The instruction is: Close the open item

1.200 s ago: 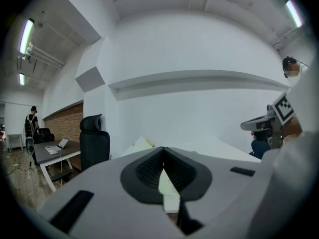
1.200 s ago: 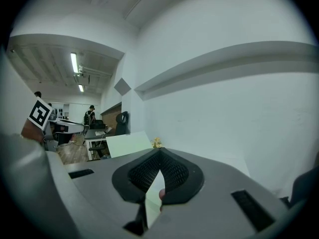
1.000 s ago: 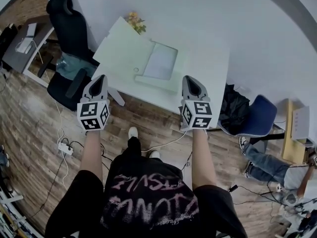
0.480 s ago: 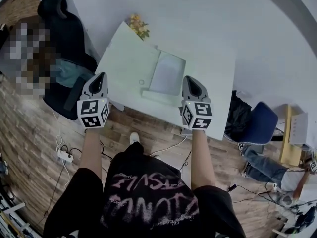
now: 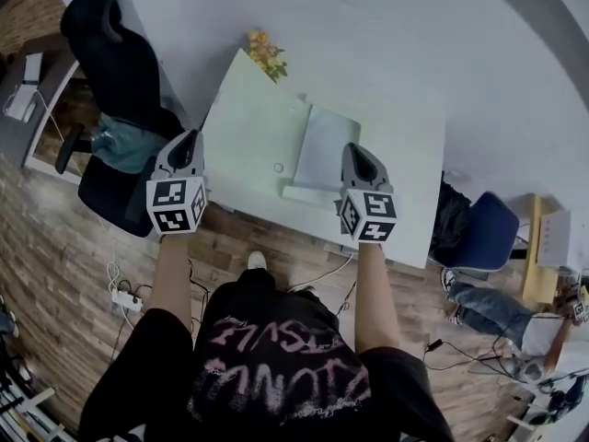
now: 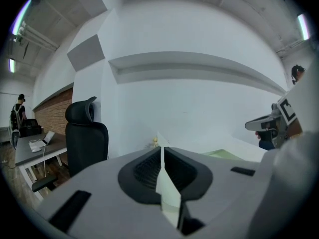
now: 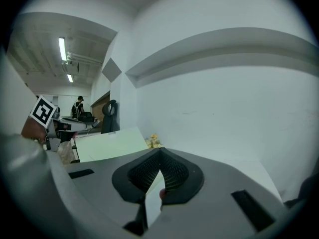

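Note:
A pale green laptop-like case lies open on the white table (image 5: pixel 405 155). Its lid (image 5: pixel 253 132) is folded back to the left and its base with a grey panel (image 5: pixel 324 150) lies to the right. The lid (image 7: pixel 112 143) also shows in the right gripper view. My left gripper (image 5: pixel 190 140) hovers at the table's near-left edge, beside the lid; its jaws (image 6: pixel 160 151) are just beginning to open, a thin slit with nothing between them. My right gripper (image 5: pixel 355 153) hangs over the base's near-right corner, shut and empty (image 7: pixel 159 156).
A small bunch of yellow flowers (image 5: pixel 265 53) stands at the table's far corner. A black office chair (image 5: pixel 110 58) is left of the table, a blue chair (image 5: pixel 483 228) to its right. A power strip (image 5: pixel 124 297) and cables lie on the wood floor. A person's legs (image 5: pixel 502 311) show at right.
In the head view the table and open case have slid right and turned a little. Both grippers keep nearly the same places and now sit closer over the case.

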